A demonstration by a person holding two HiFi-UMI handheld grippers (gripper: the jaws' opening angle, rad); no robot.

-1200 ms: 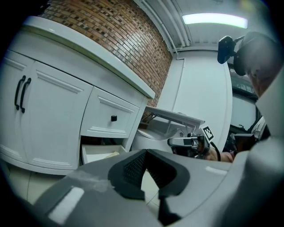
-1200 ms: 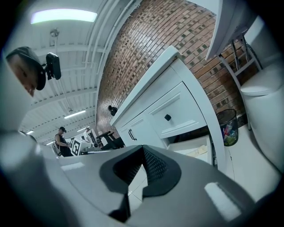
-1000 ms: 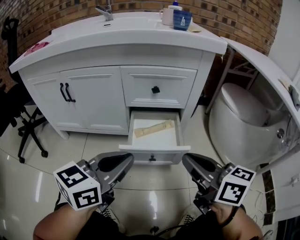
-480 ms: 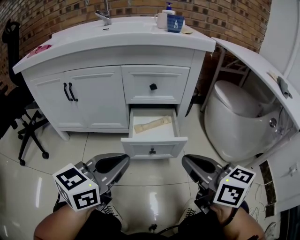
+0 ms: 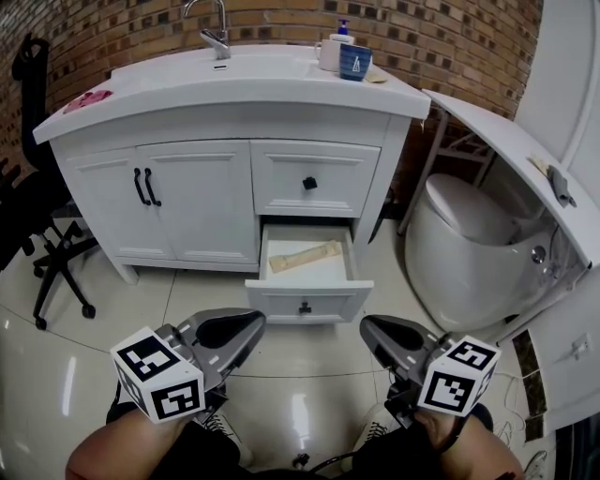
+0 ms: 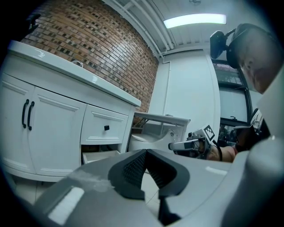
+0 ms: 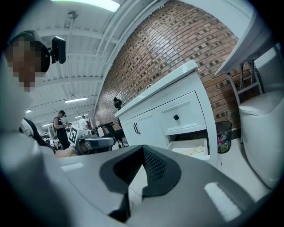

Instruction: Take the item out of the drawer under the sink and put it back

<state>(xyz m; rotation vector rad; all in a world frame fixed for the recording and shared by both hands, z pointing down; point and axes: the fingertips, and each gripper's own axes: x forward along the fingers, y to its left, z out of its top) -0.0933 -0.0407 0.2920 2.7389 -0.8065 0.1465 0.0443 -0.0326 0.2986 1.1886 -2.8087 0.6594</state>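
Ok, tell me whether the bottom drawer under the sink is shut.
No, the bottom drawer stands pulled out, with a pale item lying inside it.

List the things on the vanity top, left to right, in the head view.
pink cloth → faucet → white cup → blue cup

A bathroom mock-up: a white vanity [image 5: 202,202] with sink [image 5: 246,64] and faucet [image 5: 215,30] against a brick wall [image 5: 450,37], a toilet [image 5: 469,230] off its right end, glossy floor tiles [image 5: 305,361]. Beyond, strip lights [image 7: 86,4] and people [image 7: 60,126] mark a large hall.
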